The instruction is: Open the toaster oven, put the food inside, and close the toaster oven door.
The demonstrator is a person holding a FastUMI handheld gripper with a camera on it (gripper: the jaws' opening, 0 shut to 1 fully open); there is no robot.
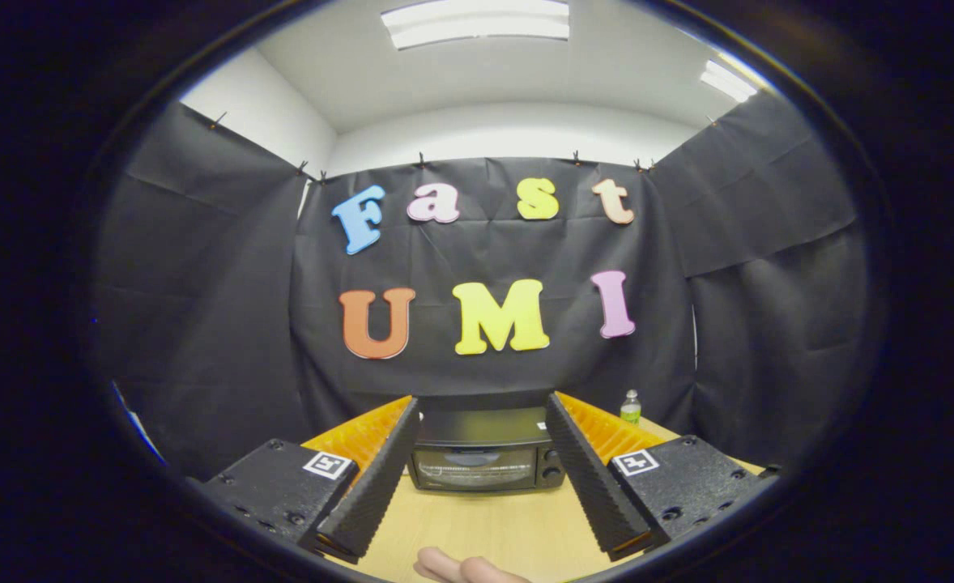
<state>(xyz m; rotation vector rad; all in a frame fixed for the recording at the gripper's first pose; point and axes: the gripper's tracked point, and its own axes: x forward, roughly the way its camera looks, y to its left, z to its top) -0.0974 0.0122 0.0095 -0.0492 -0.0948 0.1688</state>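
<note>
Gripper (483, 478): fingers spread wide apart, clamped on nothing, raised above the worktop and aimed level at the far end.
Toaster oven (485, 449): dead ahead at 12 o'clock from the fingertips, seen in the gap between the two fingers, well beyond them; dark body, glass door shut, two knobs stacked at its 3 o'clock side; set near the back of the worktop, against the booth wall.
Worktop (485, 526): pale wood, bare in the stretch between the fingers and the oven.
Bottle (630, 406): small, clear, green label, upright at about 2 o'clock from the oven, beyond the right-hand finger, near the wall.
Hand (465, 569): fingertips just showing at 6 o'clock, below the gripper, over the near end of the worktop.
Food: cannot tell where.
</note>
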